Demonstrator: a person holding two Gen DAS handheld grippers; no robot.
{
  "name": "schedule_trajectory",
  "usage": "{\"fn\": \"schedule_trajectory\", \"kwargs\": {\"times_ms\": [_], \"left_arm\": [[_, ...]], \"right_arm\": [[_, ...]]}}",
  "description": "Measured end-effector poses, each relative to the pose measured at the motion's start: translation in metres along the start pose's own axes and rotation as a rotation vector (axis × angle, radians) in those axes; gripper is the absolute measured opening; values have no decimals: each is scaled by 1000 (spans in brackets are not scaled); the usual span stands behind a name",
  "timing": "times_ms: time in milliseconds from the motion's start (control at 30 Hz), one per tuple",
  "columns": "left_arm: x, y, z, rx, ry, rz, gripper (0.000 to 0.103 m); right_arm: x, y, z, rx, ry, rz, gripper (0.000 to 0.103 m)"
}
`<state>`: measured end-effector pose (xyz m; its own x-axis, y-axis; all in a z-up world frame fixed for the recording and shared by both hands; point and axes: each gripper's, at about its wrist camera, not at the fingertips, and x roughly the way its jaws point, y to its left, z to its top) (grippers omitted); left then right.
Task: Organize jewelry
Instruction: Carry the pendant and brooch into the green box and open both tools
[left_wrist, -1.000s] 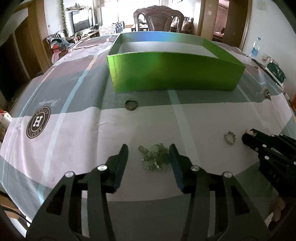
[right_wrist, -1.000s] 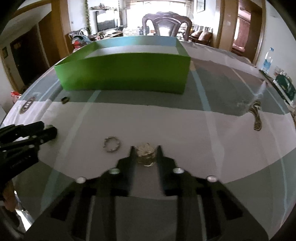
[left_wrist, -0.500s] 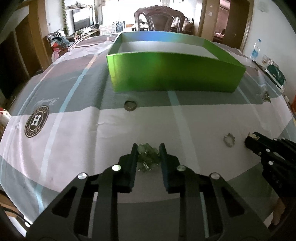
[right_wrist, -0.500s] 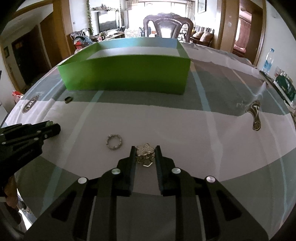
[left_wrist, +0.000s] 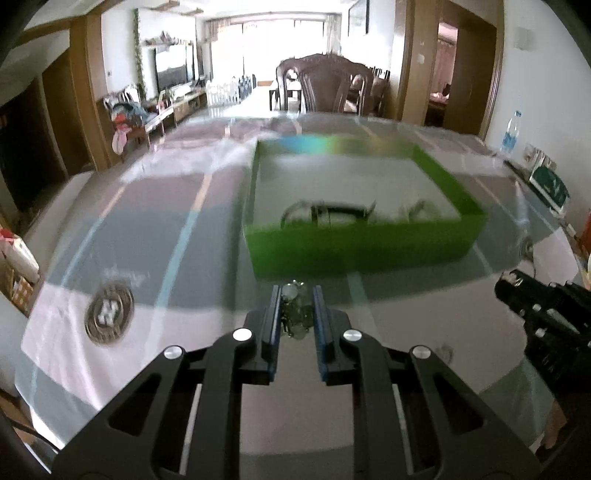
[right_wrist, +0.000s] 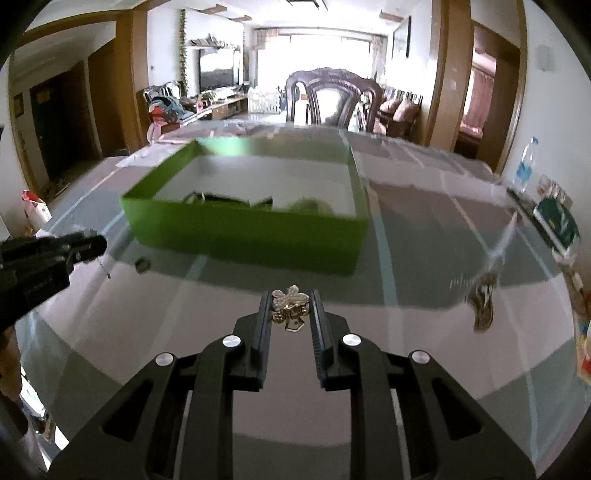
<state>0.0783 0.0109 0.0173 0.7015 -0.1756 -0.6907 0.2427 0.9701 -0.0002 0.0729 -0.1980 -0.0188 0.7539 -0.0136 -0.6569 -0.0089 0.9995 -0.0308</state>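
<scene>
Both grippers, left gripper (left_wrist: 294, 295) closing on a green cluster (left_wrist: 295, 314), right gripper (right_wrist: 290, 299) clamping a light, snag-prone brooch (right_wrist: 290, 308), are gripping mid-body at lower center

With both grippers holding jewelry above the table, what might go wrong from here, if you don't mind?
1. The left gripper pinches a loose greenish cluster; pieces may slip out before reaching the green box.
2. The right gripper grips the gold brooch only near its fingertips, so it could twist free.
3. The box wall could catch either load.
</scene>
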Motion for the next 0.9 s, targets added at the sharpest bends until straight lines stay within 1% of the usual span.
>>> {"fn": "schedule_trajectory", "kwargs": {"times_ms": [100,133,267,333,400,533,667,733,767,800,867,900], "left_arm": [[0,-1,22,0,-34,3,16],[4,0,34,-7,-44,-3,16],[20,4,67,-42,-38,-39,16],[31,6,86,-58,-39,-30,16],[43,5,96,-66,-36,-18,16],[76,4,106,-67,7,1,16],[99,6,102,-78,52,-20,16],[103,7,100,-79,54,-12,23],[103,7,98,-79,52,-11,35],[100,8,97,-79,40,-9,40],[92,8,94,-69,24,2,42],[86,8,91,-62,17,8,46]], "right_arm": [[5,1,21,11,-28,19,20],[8,0,28,15,-33,23,20],[20,-5,62,38,-46,34,20],[31,-10,84,62,-50,34,20],[46,-14,96,75,-38,27,20],[84,-16,105,96,26,6,20],[106,-12,99,101,67,3,20],[109,-12,95,100,77,-6,22],[108,-14,94,106,81,-4,30],[104,-16,94,113,79,2,39],[92,-21,90,125,63,14,44],[80,-23,84,123,52,23,46]]}}
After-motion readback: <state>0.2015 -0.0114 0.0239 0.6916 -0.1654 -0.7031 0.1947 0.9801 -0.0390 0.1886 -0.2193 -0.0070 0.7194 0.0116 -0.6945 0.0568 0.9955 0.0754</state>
